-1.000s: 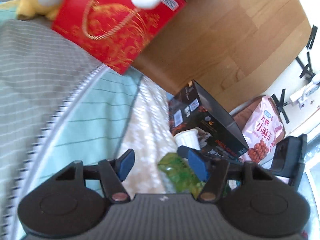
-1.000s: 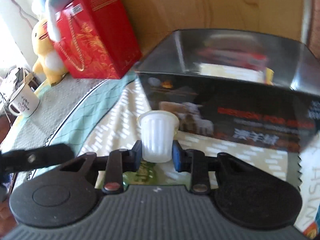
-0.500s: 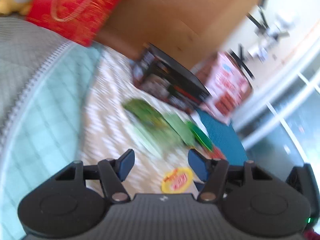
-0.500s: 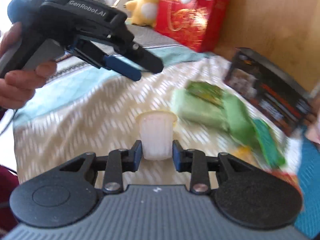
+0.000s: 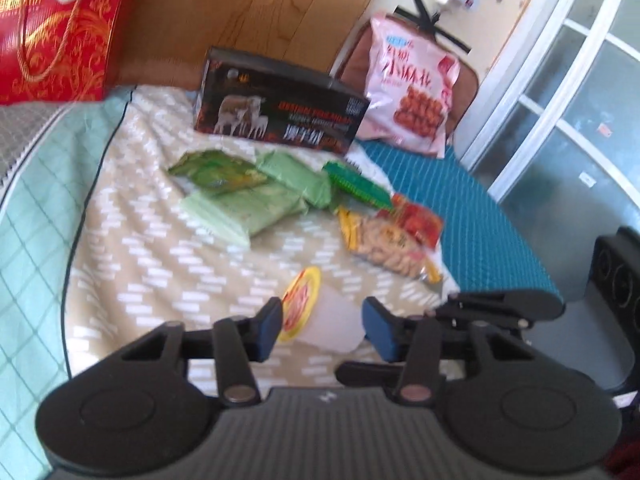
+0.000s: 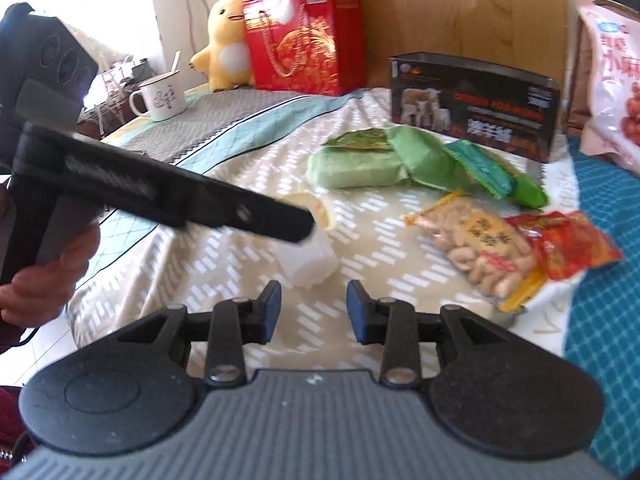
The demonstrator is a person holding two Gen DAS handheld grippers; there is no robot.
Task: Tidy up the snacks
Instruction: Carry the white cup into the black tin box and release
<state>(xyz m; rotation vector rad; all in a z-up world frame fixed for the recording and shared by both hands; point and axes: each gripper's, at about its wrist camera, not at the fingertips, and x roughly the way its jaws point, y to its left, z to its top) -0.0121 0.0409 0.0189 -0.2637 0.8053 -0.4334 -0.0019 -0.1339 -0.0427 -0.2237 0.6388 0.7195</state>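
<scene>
A small white cup [image 5: 332,324] with a yellow-red lid lies tilted over the patterned bedspread [image 5: 160,264]. My left gripper [image 5: 324,330] is closing on it. The cup fills the gap, lid against the left pad and base at the right pad. From the right wrist view one black left finger [image 6: 276,220] crosses over the cup [image 6: 314,260]. My right gripper [image 6: 314,300] is opening, and the cup lies just beyond its blue tips with nothing between them. A black box [image 5: 280,108] printed with sheep stands open at the headboard.
Green packets [image 5: 248,196], a peanut bag [image 5: 388,248] and a red packet [image 5: 420,220] lie mid-bed. A pink snack bag [image 5: 412,84] leans behind a teal mat [image 5: 460,216]. A red gift bag [image 6: 308,40], a yellow plush [image 6: 226,52] and a mug [image 6: 160,96] stand far left.
The right gripper carried the upright cup away from the black box toward the near bed and let it go. The left gripper swung over and closed around the now tilted cup.
</scene>
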